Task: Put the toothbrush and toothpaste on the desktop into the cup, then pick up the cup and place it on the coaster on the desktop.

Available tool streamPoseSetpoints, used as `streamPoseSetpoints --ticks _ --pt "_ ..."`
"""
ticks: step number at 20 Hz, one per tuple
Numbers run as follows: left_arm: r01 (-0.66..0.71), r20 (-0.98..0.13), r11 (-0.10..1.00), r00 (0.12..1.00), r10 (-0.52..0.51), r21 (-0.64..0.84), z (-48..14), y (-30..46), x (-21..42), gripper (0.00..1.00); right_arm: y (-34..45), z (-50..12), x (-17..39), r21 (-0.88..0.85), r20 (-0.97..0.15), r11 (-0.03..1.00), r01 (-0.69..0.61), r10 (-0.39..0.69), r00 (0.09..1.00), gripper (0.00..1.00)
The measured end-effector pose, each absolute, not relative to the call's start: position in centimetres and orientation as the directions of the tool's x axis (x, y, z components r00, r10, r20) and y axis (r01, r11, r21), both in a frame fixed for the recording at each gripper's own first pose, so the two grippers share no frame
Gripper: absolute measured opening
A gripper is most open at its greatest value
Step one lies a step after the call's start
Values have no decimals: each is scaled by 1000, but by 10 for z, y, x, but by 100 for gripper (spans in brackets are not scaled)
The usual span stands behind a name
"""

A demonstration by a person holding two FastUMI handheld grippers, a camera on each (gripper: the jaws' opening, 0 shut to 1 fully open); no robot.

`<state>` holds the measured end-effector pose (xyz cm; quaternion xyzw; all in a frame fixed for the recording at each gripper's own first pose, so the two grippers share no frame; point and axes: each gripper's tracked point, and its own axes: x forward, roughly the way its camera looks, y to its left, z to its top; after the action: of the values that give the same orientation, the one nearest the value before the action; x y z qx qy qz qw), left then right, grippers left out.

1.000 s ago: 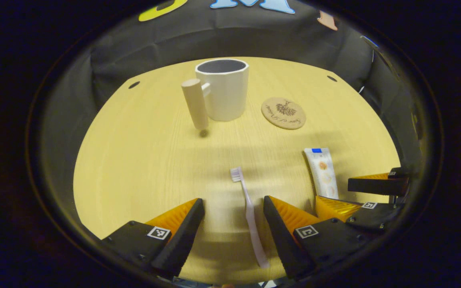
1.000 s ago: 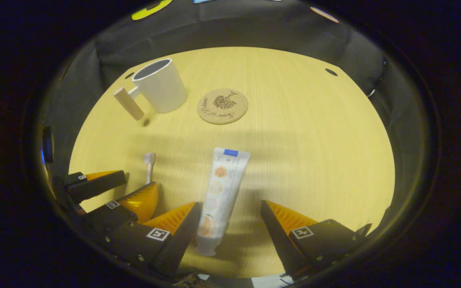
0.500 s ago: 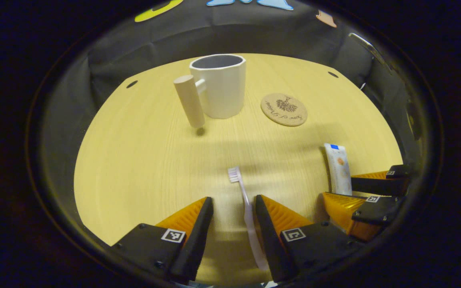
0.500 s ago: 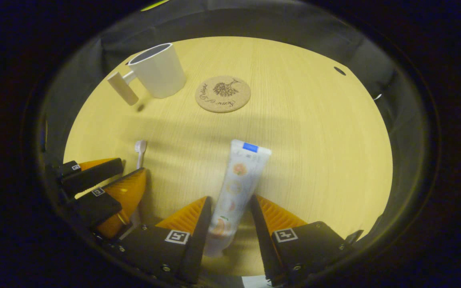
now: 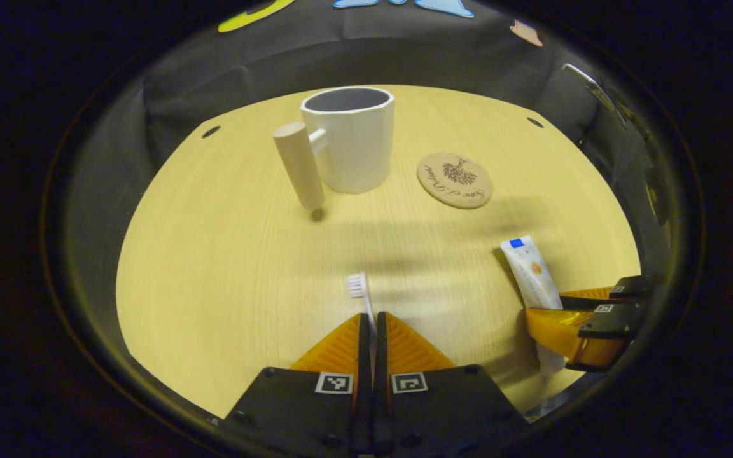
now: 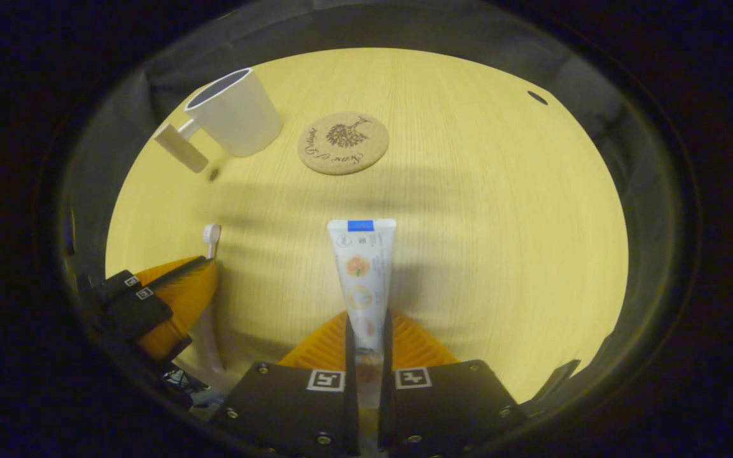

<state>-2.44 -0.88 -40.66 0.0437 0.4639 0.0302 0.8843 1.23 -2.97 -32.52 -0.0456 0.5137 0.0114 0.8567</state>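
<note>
The desk [image 5: 226, 267] carried one cup [image 5: 354, 143], and everything else sat in relation to it. One coaster [image 5: 454, 180] lay flat just to the cup's right in the left gripper view, apart from it and bare. One paste tube [image 6: 361, 273] and one brush [image 5: 361, 294] lay well nearer the cameras than the cup, with the tube off to the coaster's side. The cup stood upright with its peg handle on the side away from the coaster, and nothing could be seen in its mouth.

There were two grippers. The left gripper [image 5: 373, 331] was clenched on the brush shaft, bristles pointing toward the cup. The right gripper [image 6: 366, 343] was clenched on the tube near its cap end, crimped end forward.

Both grasps seemed made, so lifting and carrying to the cup looked next. It would go best one at a time, each item raised above the rim, tipped end-down over the opening and let go low, without knocking the handle.
</note>
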Motion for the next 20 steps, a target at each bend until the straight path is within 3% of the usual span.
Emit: streamPoseSetpoints --ticks 1,2,10,20 --pt "-10 -822 994 561 98 112 -404 -10 -24 13 -30 -324 13 -51 -883 996 -71 -12 469 14" --pt "-5 -818 994 567 97 114 -403 -10 -23 7 -31 -326 15 -41 -889 997 -71 -4 457 14" --pt "-53 -807 998 587 68 45 -386 -2 -19 7 -30 -325 15 -14 -883 998 -64 17 468 14" --pt "-57 -674 996 738 -4 -69 -267 -4 0 7 -30 -323 17 31 -874 999 -37 45 484 14"
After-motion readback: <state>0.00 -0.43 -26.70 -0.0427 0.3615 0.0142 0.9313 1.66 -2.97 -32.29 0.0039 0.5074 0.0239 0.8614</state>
